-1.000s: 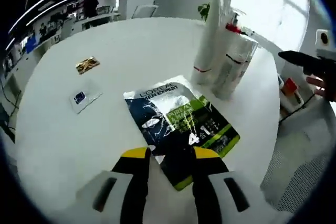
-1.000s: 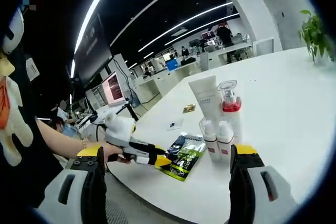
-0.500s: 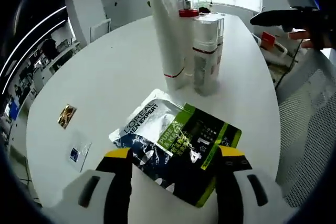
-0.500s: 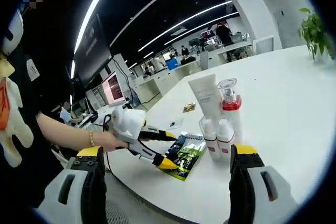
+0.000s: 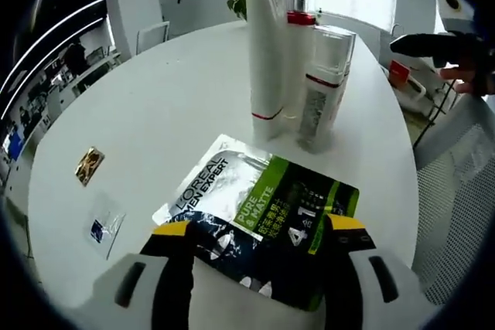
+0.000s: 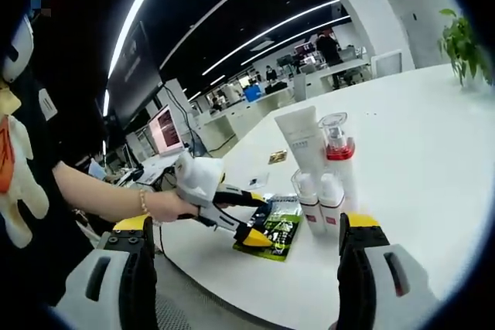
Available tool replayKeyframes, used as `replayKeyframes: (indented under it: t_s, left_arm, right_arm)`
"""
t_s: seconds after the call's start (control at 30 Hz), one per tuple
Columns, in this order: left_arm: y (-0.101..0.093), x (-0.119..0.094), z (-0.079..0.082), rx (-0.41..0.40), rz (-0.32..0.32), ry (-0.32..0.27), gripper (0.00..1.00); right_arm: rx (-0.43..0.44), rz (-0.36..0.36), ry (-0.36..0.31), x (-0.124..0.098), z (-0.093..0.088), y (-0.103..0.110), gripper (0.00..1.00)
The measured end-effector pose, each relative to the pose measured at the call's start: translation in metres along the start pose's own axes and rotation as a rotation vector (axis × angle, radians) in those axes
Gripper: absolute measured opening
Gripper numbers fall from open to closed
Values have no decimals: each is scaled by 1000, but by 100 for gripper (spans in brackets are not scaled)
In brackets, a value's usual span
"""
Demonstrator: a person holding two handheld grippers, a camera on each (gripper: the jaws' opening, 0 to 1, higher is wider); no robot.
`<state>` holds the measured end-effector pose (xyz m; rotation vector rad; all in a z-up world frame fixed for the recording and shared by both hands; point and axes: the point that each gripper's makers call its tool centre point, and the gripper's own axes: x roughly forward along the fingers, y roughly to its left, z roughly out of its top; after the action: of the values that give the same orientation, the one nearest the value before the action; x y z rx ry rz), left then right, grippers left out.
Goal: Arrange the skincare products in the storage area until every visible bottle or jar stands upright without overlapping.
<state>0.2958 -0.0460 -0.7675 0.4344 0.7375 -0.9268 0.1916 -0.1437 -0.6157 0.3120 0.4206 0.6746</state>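
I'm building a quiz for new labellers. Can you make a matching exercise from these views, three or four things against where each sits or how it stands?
Things:
1. sachet pack
2. white tube
3. gold packet
4. left gripper

Places or states:
A. open, jaws either side of the pack
B. lying flat, nearest the jaws
C. standing upright among the bottles
D. flat on the table, far left

Pairs: 1-B, 2-C, 3-D, 4-A

White round table [image 5: 178,98]: sachet [image 5: 259,206] at 6 o'clock, bottles [image 5: 298,67] at 1, two small packets [image 5: 90,165] at 9.
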Motion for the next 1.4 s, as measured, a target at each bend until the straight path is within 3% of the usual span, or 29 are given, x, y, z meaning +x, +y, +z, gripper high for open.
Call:
replayKeyframes:
  t_s: [0.8,1.0,1.4]
  left_arm:
    - [-3,2,2,-2,-30,28,65]
    - [-2,-9,-8,0,-8,66,75]
    - [1,-43,-25,-71,25,52,76]
  right_arm:
    - [-7,-3,13,1,-2,2,99]
    - [-7,-3,8,1,-1,1,99]
    - [-49,26,33,2,-3,10,98]
